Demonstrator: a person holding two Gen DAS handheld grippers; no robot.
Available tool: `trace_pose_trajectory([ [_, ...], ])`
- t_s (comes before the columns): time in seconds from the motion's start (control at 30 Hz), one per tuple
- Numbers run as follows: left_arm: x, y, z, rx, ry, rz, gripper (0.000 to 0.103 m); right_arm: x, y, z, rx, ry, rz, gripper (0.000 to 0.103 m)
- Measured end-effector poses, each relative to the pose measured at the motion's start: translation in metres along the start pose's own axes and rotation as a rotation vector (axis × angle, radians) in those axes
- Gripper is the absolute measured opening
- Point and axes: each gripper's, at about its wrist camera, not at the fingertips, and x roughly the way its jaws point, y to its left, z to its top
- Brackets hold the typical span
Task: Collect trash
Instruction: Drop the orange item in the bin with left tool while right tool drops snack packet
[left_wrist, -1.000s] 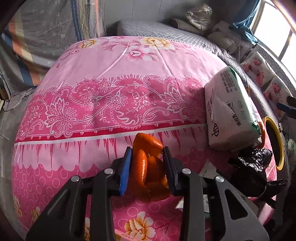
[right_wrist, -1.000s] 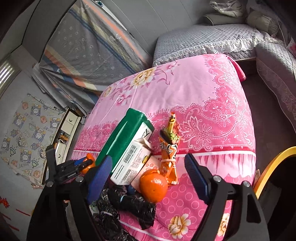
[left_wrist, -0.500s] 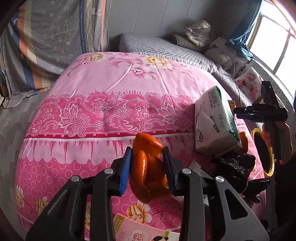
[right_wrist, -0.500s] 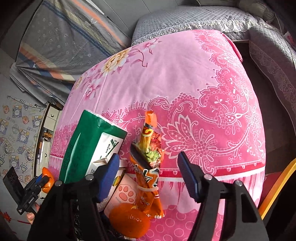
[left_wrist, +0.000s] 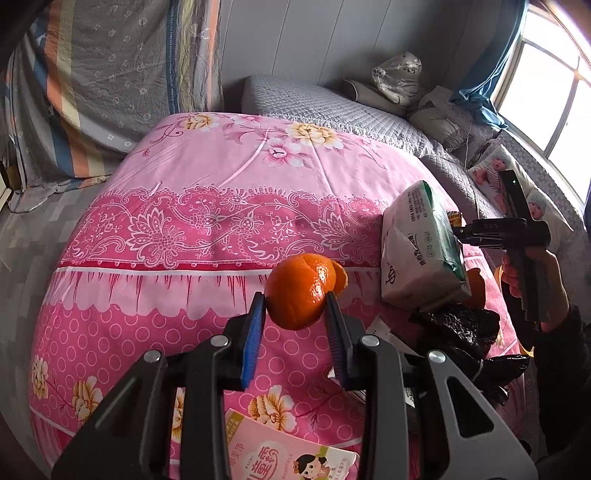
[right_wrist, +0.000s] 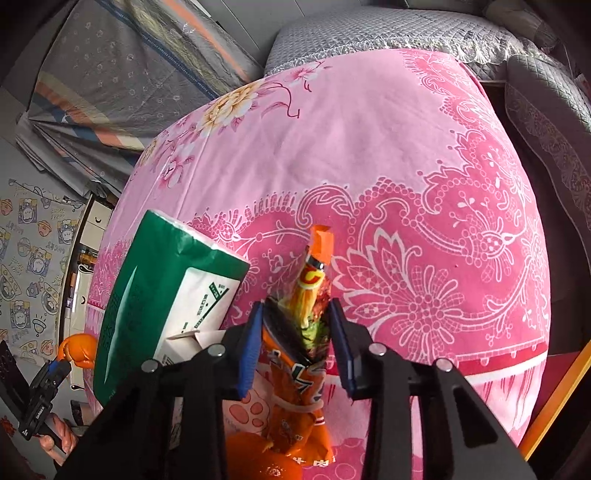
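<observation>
In my left gripper (left_wrist: 295, 317) I held the orange peel (left_wrist: 301, 291), pinched between the two blue pads low in the middle of the left wrist frame. A second before it had sat deep between the fingers; by this moment it had slid out toward the tips and turned, so the rounder side faced the camera. I judged the hold thinner than it had been, and a drop onto the pink bedspread (left_wrist: 229, 177) looked possible.

My right gripper (right_wrist: 297, 332) had changed more. A second earlier its jaws stood wide apart above the pile; now they had come in on either side of the orange snack wrapper (right_wrist: 306, 332) at the lower middle of the right wrist frame. The pads seemed to touch its crumpled sides, so I took it as gripped, though only lightly. The wrapper stood upright just right of the green-and-white tissue pack (right_wrist: 162, 302), with another orange peel piece (right_wrist: 258, 461) at the bottom edge.

So both hands carried trash. The black bag (left_wrist: 465, 332), at the right of the left wrist frame, seemed the likely place for it.
</observation>
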Motion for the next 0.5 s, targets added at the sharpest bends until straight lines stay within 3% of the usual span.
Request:
trace_pose_trajectory([
  [0.3, 0.011, -0.01, -0.002, 0.028, 0.032, -0.016, 0.026, -0.034, 0.0, -0.007, -0.041, -0.064, 0.032, 0.021],
  [0.5, -0.002, -0.016, 0.004, 0.027, -0.016, -0.016, 0.023, -0.076, 0.005, -0.014, -0.083, -0.154, 0.057, 0.021],
])
